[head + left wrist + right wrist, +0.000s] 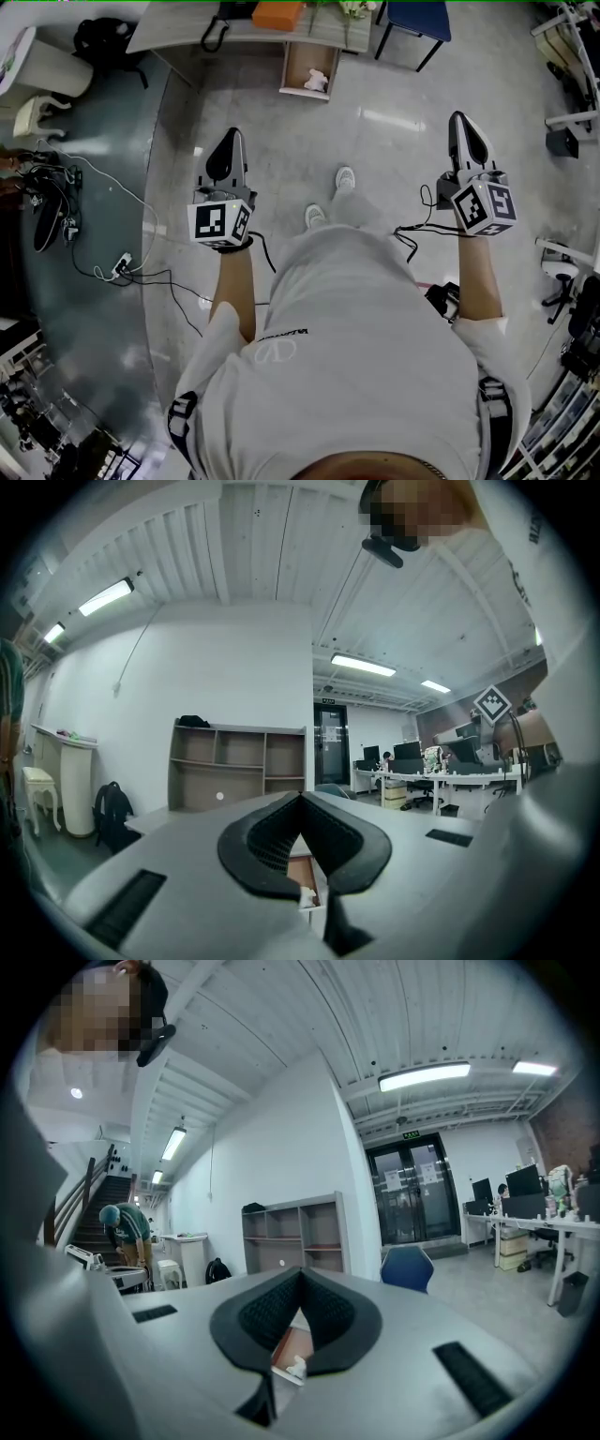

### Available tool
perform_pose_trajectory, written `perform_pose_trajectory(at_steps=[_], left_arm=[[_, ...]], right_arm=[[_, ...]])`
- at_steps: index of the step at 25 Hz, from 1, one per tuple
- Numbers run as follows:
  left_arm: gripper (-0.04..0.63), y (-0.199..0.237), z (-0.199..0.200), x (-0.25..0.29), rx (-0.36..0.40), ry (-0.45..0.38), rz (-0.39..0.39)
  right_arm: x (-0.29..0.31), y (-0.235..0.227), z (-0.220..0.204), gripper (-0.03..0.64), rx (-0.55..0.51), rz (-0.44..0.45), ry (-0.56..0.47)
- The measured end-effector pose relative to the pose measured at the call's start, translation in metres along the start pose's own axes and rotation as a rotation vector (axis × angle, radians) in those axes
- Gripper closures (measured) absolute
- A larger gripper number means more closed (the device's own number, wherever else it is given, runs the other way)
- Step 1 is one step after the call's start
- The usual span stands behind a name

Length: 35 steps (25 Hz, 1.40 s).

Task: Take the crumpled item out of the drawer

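Head view: the person stands well back from the bench, holding the left gripper and the right gripper out side by side, both pointing toward it. Both sets of jaws are clenched tip to tip, with nothing between them. The white crumpled item lies inside the open drawer at the bench front, well ahead of both grippers.

Left claw tips together, empty; drawer, crumpled item beyond.

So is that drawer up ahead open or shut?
Open: the drawer juts out from the desk, its wooden inside exposed from above, a crumpled white item lying in it.
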<state>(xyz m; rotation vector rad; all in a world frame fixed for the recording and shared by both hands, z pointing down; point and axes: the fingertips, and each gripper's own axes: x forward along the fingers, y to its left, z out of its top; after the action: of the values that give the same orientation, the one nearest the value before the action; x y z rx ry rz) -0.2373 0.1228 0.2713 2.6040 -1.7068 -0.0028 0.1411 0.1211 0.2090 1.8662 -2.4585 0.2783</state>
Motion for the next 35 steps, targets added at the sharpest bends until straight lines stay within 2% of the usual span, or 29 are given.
perform_pose_trajectory(at_steps=[10, 19, 24, 27, 35], left_arm=[[0.595, 0.000, -0.016, 0.044, -0.006, 0.044, -0.001], [0.595, -0.025, -0.045, 0.124, -0.028, 0.115, -0.073], [0.595, -0.037, -0.070, 0.171, -0.062, 0.162, -0.091], [0.595, -0.039, -0.084, 0.203, -0.064, 0.206, -0.085], [0.595, -0.045, -0.126, 0.264, -0.064, 0.302, -0.064]], right_arm=[[0.060, -0.002, -0.022, 0.615, 0.009, 0.076, 0.051], [0.136, 0.007, -0.051, 0.615, -0.059, 0.240, 0.160], [0.178, 0.007, -0.075, 0.615, -0.019, 0.331, 0.201], [0.209, 0.003, -0.092, 0.615, 0.010, 0.370, 0.242], [0.256, -0.004, -0.139, 0.615, -0.010, 0.486, 0.327]])
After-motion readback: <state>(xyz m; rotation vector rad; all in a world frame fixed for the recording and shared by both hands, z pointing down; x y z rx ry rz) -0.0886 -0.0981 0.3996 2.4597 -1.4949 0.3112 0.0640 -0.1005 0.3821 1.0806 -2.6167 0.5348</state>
